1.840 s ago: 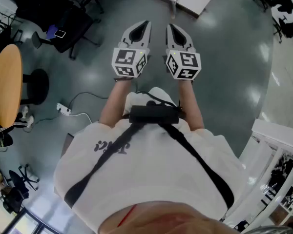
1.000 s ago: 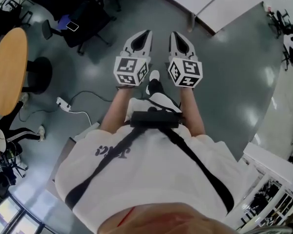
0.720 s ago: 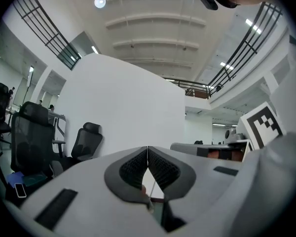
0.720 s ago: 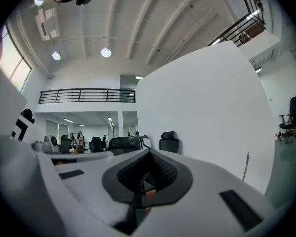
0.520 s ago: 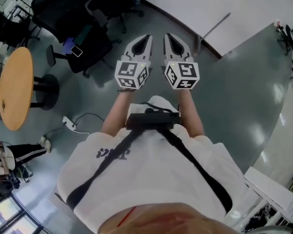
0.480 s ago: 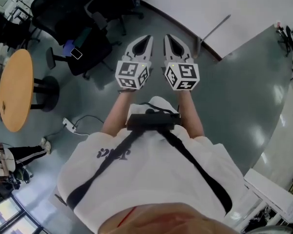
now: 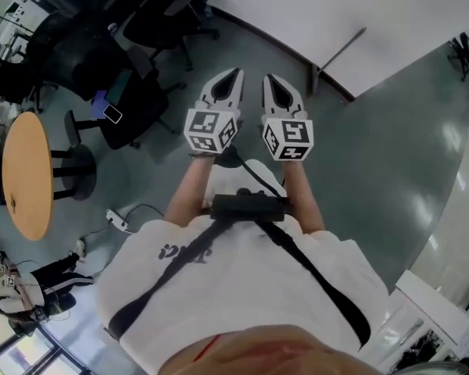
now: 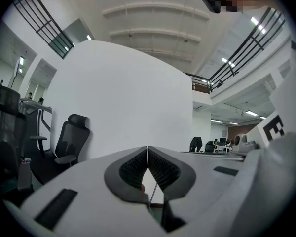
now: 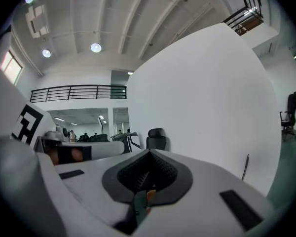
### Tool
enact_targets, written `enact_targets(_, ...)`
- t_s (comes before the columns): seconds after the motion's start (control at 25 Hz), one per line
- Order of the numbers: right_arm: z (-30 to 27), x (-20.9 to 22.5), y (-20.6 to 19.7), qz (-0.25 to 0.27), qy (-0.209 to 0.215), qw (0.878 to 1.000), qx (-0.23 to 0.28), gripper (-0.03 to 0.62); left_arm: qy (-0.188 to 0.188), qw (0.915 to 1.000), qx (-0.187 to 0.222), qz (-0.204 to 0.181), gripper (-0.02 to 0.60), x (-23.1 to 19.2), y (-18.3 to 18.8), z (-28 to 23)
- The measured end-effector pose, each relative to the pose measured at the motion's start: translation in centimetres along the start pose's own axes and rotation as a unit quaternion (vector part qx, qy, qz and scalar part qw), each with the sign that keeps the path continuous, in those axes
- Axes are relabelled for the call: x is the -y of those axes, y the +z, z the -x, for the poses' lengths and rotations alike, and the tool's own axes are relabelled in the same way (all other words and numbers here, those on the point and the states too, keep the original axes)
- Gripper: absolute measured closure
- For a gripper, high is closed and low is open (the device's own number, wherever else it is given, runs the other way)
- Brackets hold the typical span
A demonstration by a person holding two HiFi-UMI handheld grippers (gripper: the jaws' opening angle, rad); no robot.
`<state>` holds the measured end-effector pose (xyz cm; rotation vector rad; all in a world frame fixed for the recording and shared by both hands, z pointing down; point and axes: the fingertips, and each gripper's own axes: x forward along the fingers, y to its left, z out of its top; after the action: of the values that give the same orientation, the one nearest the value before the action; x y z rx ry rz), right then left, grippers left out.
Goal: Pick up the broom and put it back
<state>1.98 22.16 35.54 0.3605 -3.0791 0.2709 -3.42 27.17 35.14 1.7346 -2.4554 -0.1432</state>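
The broom's thin grey handle [image 7: 340, 51] leans against the foot of the white wall, ahead and to the right of both grippers. It also shows as a dark stick [image 9: 245, 167] by the wall in the right gripper view. My left gripper [image 7: 233, 75] and right gripper [image 7: 270, 79] are held side by side in front of the person's chest, pointing level at the wall. Both are shut and hold nothing. In the gripper views, the left gripper [image 8: 147, 149] and the right gripper [image 9: 149, 152] each show their pads meeting. The broom's head is not visible.
Black office chairs [image 7: 133, 92] stand to the left, one with a phone [image 7: 113, 114] on its seat. A round wooden table [image 7: 27, 174] is at the far left. A power strip with its cable [image 7: 119, 221] lies on the grey floor. The curved white wall [image 7: 313, 6] is ahead.
The person has walked forward toward the white wall. The chairs and round table have slid back and left in the head view. Both grippers stayed shut, side by side.
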Motion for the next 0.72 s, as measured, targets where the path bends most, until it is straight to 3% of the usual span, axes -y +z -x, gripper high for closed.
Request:
enact_targets(0.32, -7.8, 10.1, -0.3, -0.016, -0.09, 0.996, 0.002, 0.599, -0.073, 0.9971, -0.021, -0.001, 0.571, -2.6, -1.3, -13.1)
enact_targets(0.72, -20.3, 23.0, 4.6, 0.002, -0.205, 0.979, 0.013, 0.599, -0.204, 0.9787, -0.015, 0.017, 0.571, -5.0, 2.4, -34.5)
